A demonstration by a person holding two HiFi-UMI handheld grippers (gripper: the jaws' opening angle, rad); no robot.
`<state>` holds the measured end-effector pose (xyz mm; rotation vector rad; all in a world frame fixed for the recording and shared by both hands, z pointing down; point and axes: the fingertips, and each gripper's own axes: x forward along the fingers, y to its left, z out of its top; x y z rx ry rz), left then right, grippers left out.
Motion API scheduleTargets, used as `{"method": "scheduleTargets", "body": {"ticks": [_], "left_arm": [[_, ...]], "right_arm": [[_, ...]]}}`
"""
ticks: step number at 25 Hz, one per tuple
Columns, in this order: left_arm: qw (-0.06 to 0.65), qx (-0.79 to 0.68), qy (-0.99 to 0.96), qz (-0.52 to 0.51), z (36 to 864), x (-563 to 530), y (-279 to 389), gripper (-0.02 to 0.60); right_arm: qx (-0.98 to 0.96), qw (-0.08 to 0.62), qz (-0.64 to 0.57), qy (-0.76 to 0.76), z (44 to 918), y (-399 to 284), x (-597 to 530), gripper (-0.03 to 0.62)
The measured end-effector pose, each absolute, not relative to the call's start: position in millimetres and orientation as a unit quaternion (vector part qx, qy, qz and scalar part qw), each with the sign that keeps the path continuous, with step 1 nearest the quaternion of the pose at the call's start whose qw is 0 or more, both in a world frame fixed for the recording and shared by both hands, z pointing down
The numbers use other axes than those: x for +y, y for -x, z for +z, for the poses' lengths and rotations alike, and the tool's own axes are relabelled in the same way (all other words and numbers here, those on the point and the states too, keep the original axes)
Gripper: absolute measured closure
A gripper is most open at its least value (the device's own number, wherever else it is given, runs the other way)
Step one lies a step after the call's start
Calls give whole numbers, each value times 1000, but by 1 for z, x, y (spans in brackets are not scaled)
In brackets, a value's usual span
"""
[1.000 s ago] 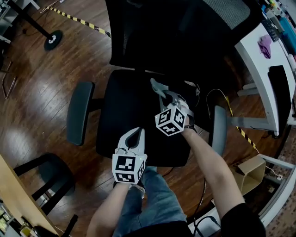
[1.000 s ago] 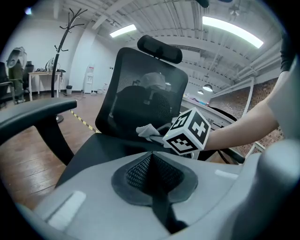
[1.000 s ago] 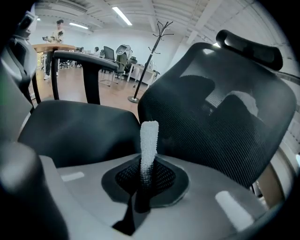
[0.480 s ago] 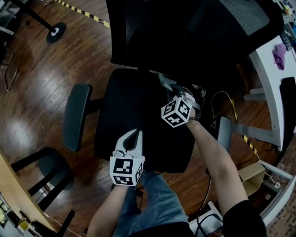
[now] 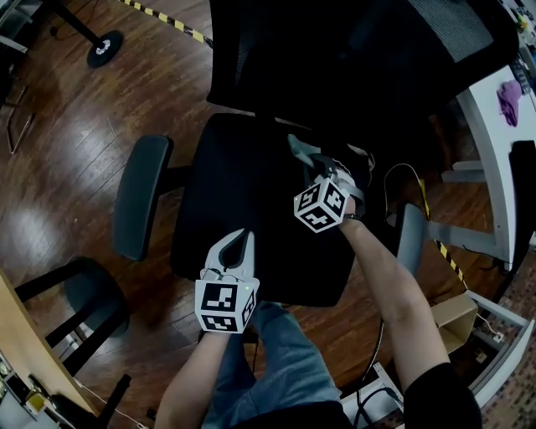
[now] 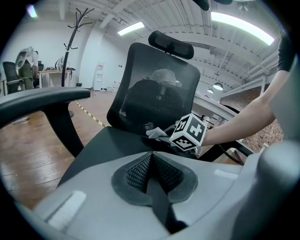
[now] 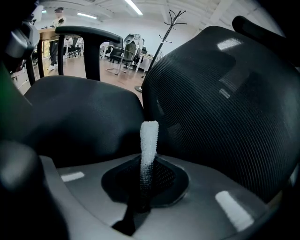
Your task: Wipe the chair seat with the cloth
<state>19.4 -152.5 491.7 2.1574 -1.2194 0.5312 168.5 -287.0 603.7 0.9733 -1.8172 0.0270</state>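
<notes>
The cloth (image 7: pixel 149 140) is a narrow white strip, clamped between the two closed jaws of the right gripper (image 7: pixel 146 174) and sticking out past their tips. Just beyond it, in the right gripper view, are the dark chair seat (image 7: pixel 79 112) on the left and the mesh backrest (image 7: pixel 225 103) on the right. The head view puts the cloth at the rear of the seat, to the right of its middle and close under the backrest. From the left gripper view it lies low against the seat surface, but I cannot tell whether it actually presses on it.

The left gripper (image 6: pixel 151 165) has its jaws closed together with nothing between them. In the head view its tips lie over the front part of the seat, well apart from the cloth, and it points toward the backrest. The person's forearm (image 5: pixel 381 281) runs from the right gripper's marker cube back to the lower right.

A grey armrest (image 5: pixel 138 205) stands off the seat's left side and another (image 5: pixel 409 239) off its right. The chair stands on a dark wooden floor (image 5: pixel 67 151), where yellow-and-black tape (image 5: pixel 167 21) crosses the top left. A white desk (image 5: pixel 494 126) with something purple (image 5: pixel 507 90) on it fills the right edge. A coat stand (image 6: pixel 70 28) shows far off in the left gripper view.
</notes>
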Motion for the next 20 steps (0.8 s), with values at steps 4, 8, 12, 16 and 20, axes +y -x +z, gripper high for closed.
{"method": "scheduleTargets", "body": {"ticks": [4,8,12,16,20], "left_arm": [[301,-459,-812,199,491,-145,-12,577],[302,-454,-815,196,491,-136,-11,577],[300,-452,-819,188,490,-125,-10,577],[301,-446,-822,185,489,-107,-4,577],[298,-439,-828,180,484,-88,-2,577]], "right_arm": [[-759,515,10,-399,599,-157,-269,585],[-766,509,10,-393,594,-146,-248,585],[-770,507,8,-388,594,-135,-220,585],[-773,500,17,-390,593,-120,-183,584],[-774,499,23,-390,591,-109,-142,585]]}}
